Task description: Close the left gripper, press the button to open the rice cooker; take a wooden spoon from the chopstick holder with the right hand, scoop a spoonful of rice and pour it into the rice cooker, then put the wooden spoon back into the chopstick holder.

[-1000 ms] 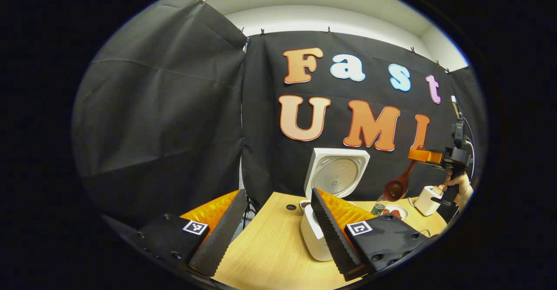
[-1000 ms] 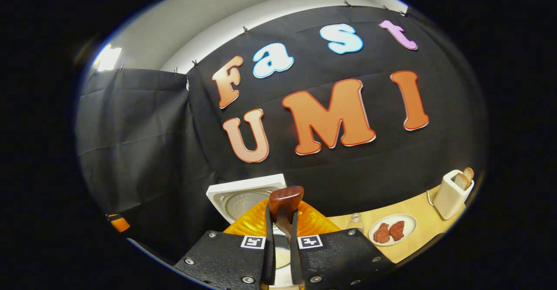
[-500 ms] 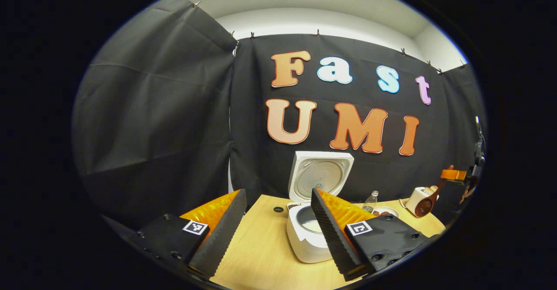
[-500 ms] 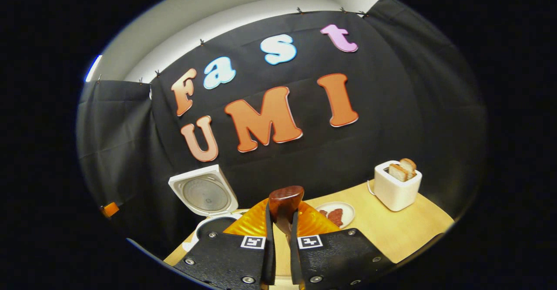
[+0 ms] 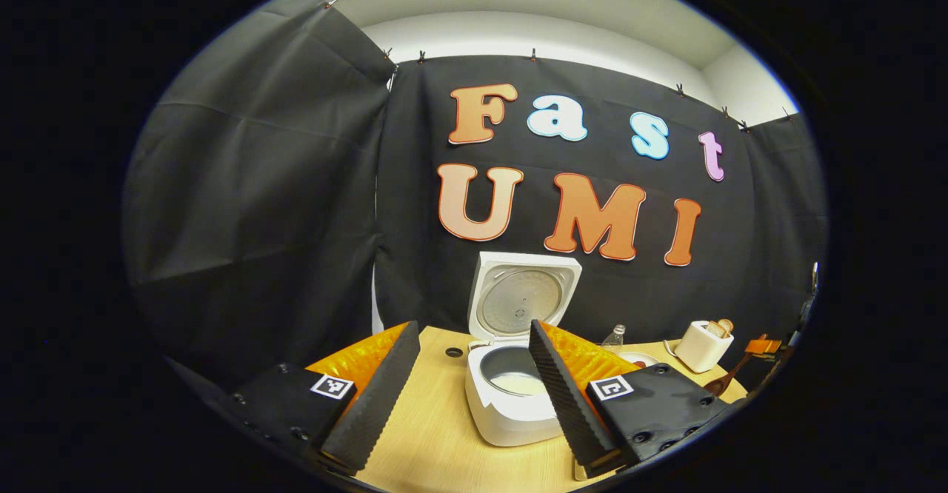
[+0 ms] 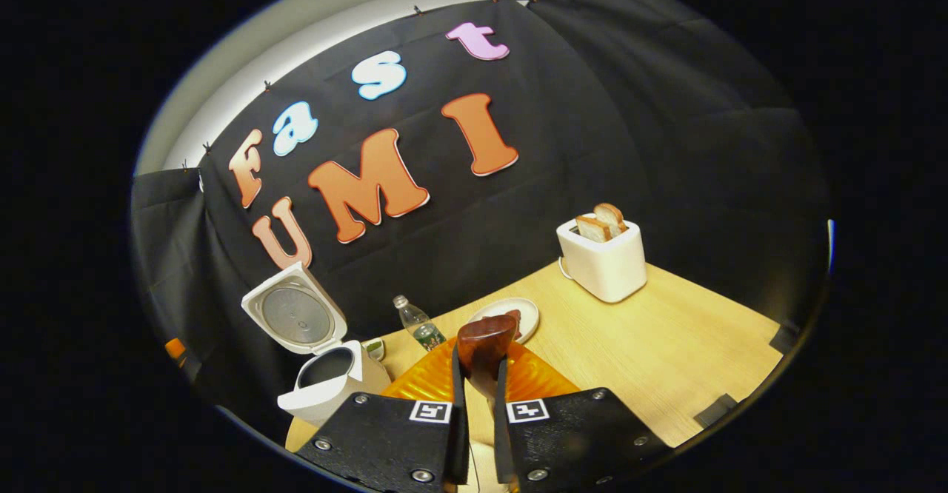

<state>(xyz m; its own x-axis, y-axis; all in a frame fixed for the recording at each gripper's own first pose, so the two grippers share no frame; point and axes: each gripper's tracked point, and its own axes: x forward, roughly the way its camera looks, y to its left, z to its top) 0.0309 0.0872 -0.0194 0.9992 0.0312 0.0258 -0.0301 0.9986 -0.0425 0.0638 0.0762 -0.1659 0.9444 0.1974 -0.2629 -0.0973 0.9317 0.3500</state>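
I take the rice cooker [image 5: 511,374] as my landmark; it is a white, squarish pot standing on the pale wooden desk [image 5: 437,434], its lid [image 5: 523,297] swung fully up and back so the ribbed metal inner plate faces forward; inside the dark bowl I can see a pale layer at the bottom. My left claw [image 5: 474,393] hangs just in front of the cooker with its fingers spread wide and nothing between them; the right-hand finger overlaps the cooker's front edge in the left gripper view. My right claw [image 6: 474,397] is pressed together on the wooden spoon [image 6: 485,349], pinching its handle; the spoon is dark reddish-brown and glossy, and its rounded end rises just above the fingertips. In the left gripper view the spoon [image 5: 722,382] sits well to the right of the cooker, low near the desk's edge. To the right of the cooker stand a small clear bottle [image 6: 418,324], then a white plate [image 6: 503,312] carrying something reddish-brown, and farther right a white toaster [image 6: 603,260] with two bread slices standing in it; whether the spoon's bowl carries rice I cannot tell.
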